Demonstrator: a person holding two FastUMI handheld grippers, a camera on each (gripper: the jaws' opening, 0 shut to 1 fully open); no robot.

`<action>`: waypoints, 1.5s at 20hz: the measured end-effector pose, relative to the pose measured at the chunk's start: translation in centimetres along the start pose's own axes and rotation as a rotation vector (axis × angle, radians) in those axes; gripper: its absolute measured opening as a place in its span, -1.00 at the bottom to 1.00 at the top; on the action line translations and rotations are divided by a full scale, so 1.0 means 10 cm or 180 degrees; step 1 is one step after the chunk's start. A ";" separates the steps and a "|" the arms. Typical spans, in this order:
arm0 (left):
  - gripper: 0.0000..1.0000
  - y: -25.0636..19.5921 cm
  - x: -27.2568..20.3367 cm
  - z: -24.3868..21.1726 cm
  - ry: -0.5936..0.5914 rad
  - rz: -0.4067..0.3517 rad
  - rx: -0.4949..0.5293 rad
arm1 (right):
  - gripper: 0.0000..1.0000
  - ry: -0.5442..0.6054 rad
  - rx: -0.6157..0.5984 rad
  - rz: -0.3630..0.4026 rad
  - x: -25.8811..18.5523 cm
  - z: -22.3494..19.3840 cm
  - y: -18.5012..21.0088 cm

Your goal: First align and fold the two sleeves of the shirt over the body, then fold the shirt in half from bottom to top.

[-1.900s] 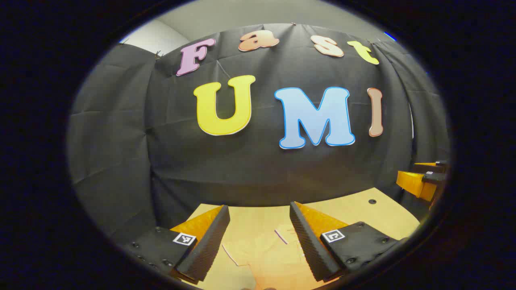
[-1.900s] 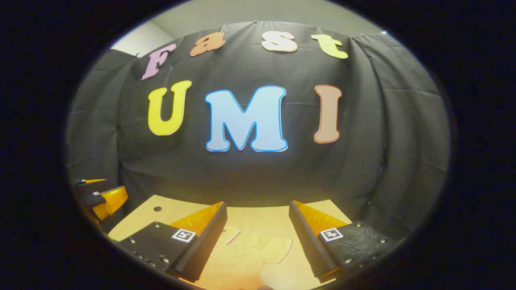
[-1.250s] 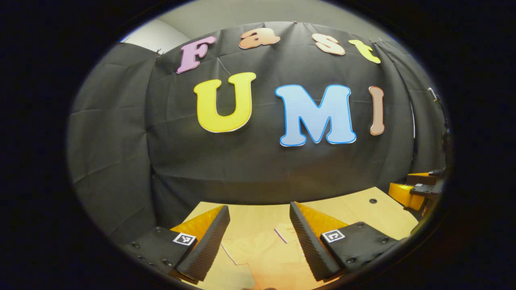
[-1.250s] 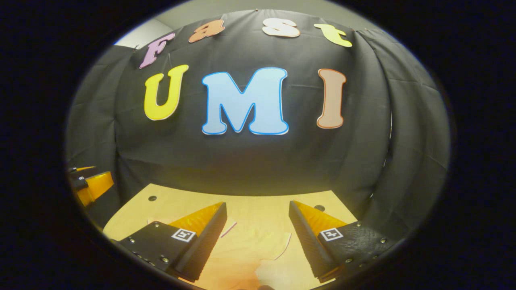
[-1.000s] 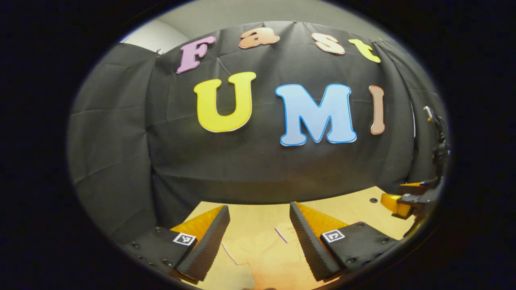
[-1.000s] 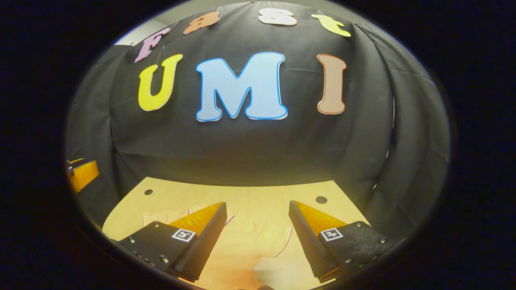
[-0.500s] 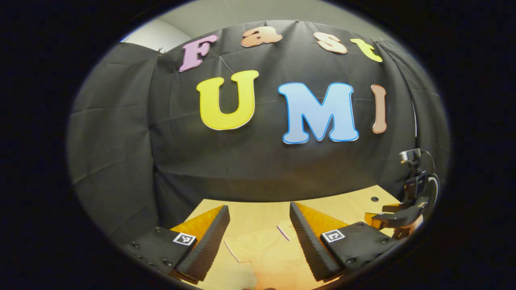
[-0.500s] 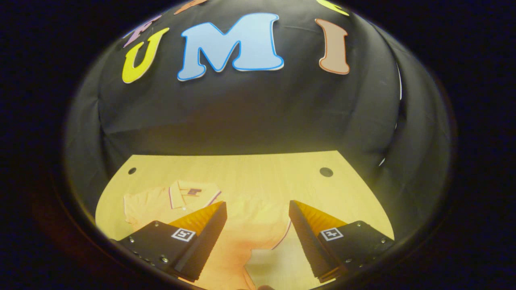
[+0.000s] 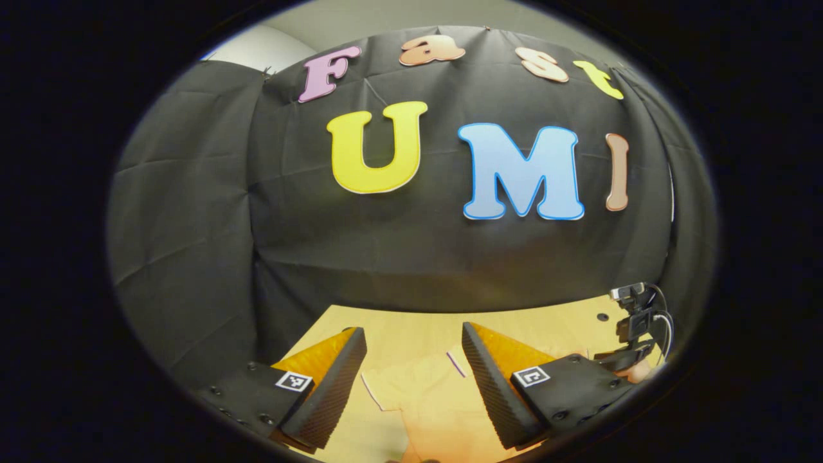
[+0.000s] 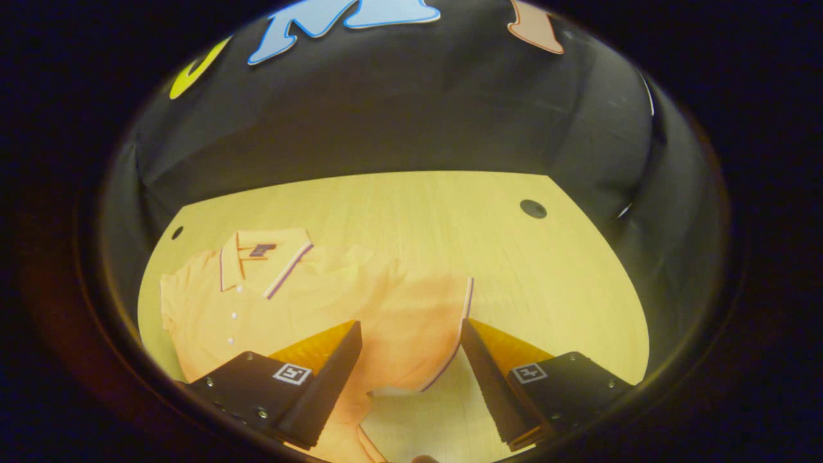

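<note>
A yellow polo shirt point(image 10: 302, 302) with a purple-trimmed collar point(image 10: 257, 254) lies flat, front up, on the wooden table point(image 10: 514, 257). Its near sleeve point(image 10: 418, 321) spreads out to the side, the purple cuff edge reaching my right finger. My right gripper point(image 10: 410, 328) hovers open over that sleeve, tilted down at it. In the left gripper view, my left gripper point(image 9: 413, 329) is open above the shirt point(image 9: 431, 402), whose other sleeve cuff point(image 9: 371, 392) shows between its fingers. The right gripper point(image 9: 627, 354), with a hand behind it, sits low at the far right of that view.
The black cloth wall closes the back and sides of the booth. Small round holes point(image 10: 533, 208) point(image 10: 177, 231) mark the table's far corners. Bare wood point(image 10: 553, 296) spreads right of the sleeve and beyond the collar.
My right gripper has tipped downward and come in over the shirt's sleeve, so the whole upper shirt now shows. My left gripper has only drifted slightly. Both stay open.
</note>
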State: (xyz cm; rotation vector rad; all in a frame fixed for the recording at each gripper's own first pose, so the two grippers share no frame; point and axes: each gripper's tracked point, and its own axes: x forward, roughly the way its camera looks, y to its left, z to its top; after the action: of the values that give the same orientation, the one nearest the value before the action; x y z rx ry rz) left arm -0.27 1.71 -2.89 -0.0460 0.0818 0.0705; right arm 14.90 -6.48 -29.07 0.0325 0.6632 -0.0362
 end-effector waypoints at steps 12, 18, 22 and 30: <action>0.98 0.01 0.17 -0.10 0.0096 0.0029 0.0008 | 0.94 0.0280 0.0109 -0.0042 0.28 -0.30 -0.06; 0.93 -0.02 0.23 -0.14 0.0145 -0.0001 -0.0012 | -0.36 0.0285 0.0133 0.0064 0.29 -0.29 0.03; 0.93 -0.02 0.26 -0.19 0.0178 -0.0010 -0.0023 | -0.89 0.0286 0.0111 0.0038 0.26 -0.25 0.06; 0.97 0.01 0.26 -0.20 0.0180 0.0002 -0.0055 | -0.89 0.0002 -0.0001 0.0149 0.08 0.17 0.36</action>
State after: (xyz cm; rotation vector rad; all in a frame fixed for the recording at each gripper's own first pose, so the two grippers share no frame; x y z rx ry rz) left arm 2.13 1.92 -5.11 -0.0653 0.1377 0.0707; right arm 16.73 -2.98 -28.19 0.0478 0.6628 0.0089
